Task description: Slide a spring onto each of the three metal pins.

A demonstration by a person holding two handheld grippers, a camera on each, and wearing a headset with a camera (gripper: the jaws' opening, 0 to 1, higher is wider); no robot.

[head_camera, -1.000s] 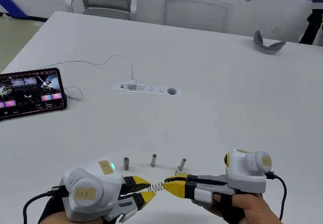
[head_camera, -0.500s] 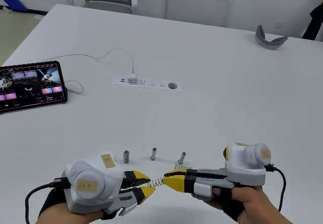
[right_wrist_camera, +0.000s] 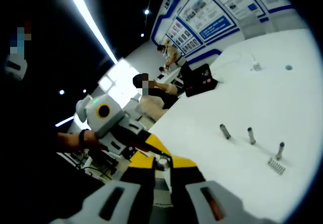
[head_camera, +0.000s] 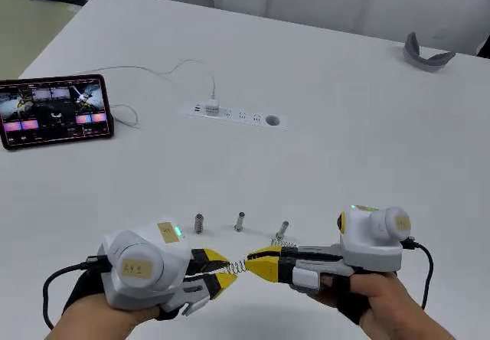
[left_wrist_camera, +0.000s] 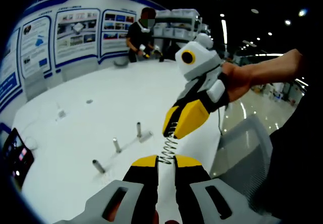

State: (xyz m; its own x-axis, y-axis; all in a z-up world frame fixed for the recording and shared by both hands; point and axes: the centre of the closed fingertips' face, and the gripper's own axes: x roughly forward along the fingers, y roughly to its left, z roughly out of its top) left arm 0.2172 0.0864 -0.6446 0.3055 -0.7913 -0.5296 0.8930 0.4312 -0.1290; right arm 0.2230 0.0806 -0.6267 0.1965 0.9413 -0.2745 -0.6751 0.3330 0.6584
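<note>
Clamps one spring end-to-end between left tool and right tool, just short of the metal pins (likely regripping for threading).

Your left gripper and right gripper each have a pale grey body with a tan sticker, a green light and black jaws tipped in yellow. The spring between their tips is silver, like the three pins just beyond them on the white table. Farther ahead of your left gripper, the tablet is black with a pink-and-blue screen.
</note>
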